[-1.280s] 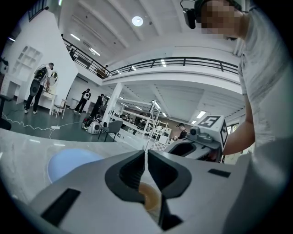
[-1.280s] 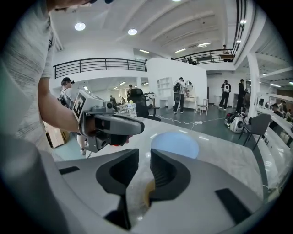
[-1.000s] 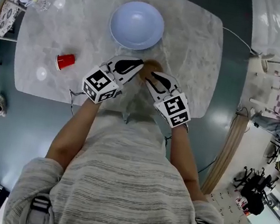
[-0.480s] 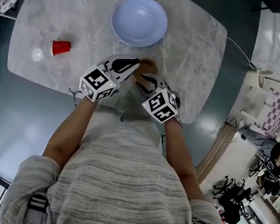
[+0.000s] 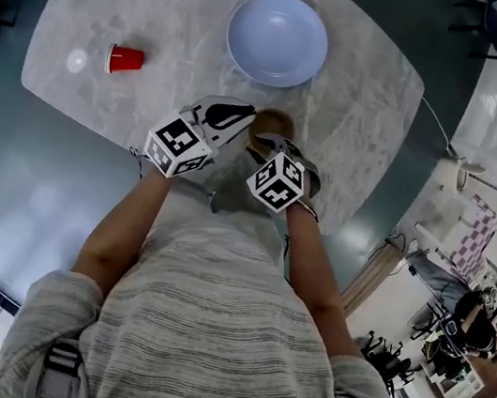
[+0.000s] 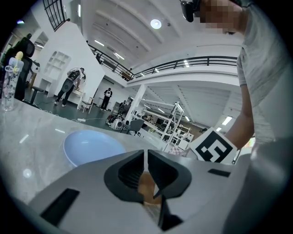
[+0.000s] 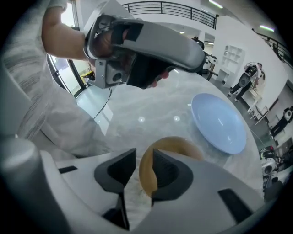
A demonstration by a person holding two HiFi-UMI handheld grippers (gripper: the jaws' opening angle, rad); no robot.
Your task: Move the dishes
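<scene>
Since a second ago the right tool (image 5: 262, 146) has dropped and tipped steeply nose-down, closing in on the left tool (image 5: 242, 118) at the near edge of the table (image 5: 361, 99). Its jaws have just been opening and now stand wide apart. The right gripper view shows them astride the near rim of the small tan bowl (image 7: 176, 146): the rim rises in the gap between them, close against the inner face of one jaw and clear of the other, so nothing is pinched. That jaw hangs over the bowl's hollow; the other is outside the wall, above the marble.

In the left gripper view the left tool's jaws are drawn together, with only a thin sliver of light between the pads. A patch of tan shows low down behind the tips, which puts the bowl just below and beyond them. Whether the tips touch it cannot be told. Seen from the head view, this tool points almost level at the bowl's left side.

The tan bowl sits on the table between the two tools. Farther out on the table, near the tan bowl, stands a large pale blue bowl (image 5: 277, 38). A red cup (image 5: 126, 58) lies on its side well off to the left.
</scene>
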